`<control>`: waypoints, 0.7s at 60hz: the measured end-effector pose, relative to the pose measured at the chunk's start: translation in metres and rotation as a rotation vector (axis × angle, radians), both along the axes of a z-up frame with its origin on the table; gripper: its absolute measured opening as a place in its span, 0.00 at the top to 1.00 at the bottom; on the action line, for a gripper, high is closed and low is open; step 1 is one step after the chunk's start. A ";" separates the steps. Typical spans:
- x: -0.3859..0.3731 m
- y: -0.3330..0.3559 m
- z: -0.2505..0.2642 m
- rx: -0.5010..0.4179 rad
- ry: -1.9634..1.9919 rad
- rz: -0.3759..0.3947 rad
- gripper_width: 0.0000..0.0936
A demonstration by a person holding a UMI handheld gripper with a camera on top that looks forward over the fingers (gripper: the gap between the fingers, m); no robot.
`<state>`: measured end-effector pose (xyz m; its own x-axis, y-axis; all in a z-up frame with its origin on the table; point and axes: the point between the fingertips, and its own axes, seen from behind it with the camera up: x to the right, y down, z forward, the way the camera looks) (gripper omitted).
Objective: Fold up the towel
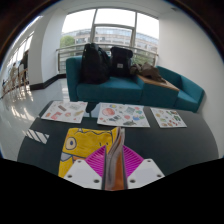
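gripper (pixel 110 165) clamping towel (pixel 85 150), teal sofa (pixel 130 82) beyond

towel (pixel 84 150): yellow cloth with blue and orange cartoon print, draped over the gripper's (pixel 113 172) left finger and pinched between the 2 fingers, bunched into a vertical fold there. lower edge hangs over the dark table.

The gripper (pixel 112 160) is raised and pointing forward, its 2 fingers (pixel 113 150) pressed close together, magenta pads (pixel 97 158) showing.
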<state>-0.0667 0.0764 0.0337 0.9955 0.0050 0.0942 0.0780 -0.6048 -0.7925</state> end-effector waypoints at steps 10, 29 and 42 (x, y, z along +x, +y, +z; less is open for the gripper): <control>0.043 -0.008 0.002 0.008 -0.002 -0.038 0.33; 0.065 -0.089 0.150 0.208 0.150 -0.011 0.17; 0.073 -0.184 0.173 0.246 0.122 0.016 0.17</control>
